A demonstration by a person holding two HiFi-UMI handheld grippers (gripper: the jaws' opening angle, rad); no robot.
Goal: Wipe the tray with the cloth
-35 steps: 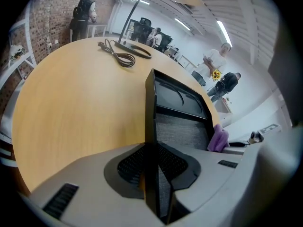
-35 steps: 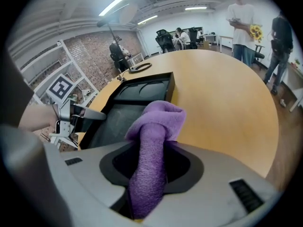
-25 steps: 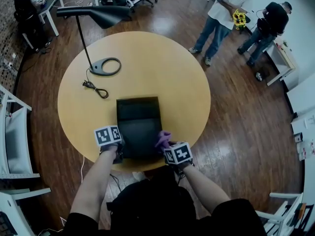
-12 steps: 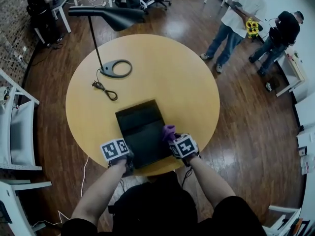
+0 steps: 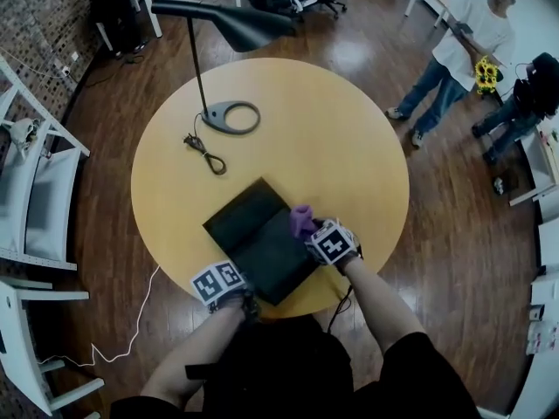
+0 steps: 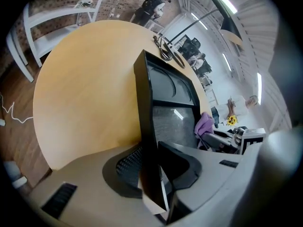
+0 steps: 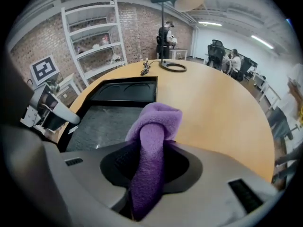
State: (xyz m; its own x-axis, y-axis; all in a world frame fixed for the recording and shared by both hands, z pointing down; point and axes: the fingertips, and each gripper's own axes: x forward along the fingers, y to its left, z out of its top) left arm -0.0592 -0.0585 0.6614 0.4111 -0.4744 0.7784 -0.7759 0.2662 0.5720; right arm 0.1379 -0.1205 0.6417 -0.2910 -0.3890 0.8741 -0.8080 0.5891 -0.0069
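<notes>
the black tray (image 5: pixel 251 232) lies on the round yellow table (image 5: pixel 349 155), near the edge closest to the person and turned at an angle to that edge. its nearest corner reaches almost to the table's rim. the tray has a large flat, grainy section and a far section with rounded hollows.

the purple cloth (image 5: pixel 302 220) sits at the tray's right edge, bunched up and pinched between the jaws of the right gripper (image 7: pixel 147 167). the jaws are clamped on it, and the loose end folds over in a lump above them. the cloth hangs over the flat section, but i cannot tell whether it touches the surface.

the left gripper (image 6: pixel 152 170) is at the tray's near-left corner. the tray's upright rim stands between its jaws, which have just been opening. a thin gap shows between the rim and one pad, so the grip is released.

beyond the tray, a black lamp (image 5: pixel 229 20) rises from its ring-shaped base (image 5: pixel 231 117) on the far left part of the table. its cord (image 5: pixel 208 154) is coiled just beside the base. dark wooden floor (image 5: pixel 454 234) surrounds the table. a white shelf frame (image 5: pixel 39 190) stands at the left, and two people (image 5: pixel 463 51) stand well apart at the upper right, one beside yellow flowers (image 5: pixel 486 74).
</notes>
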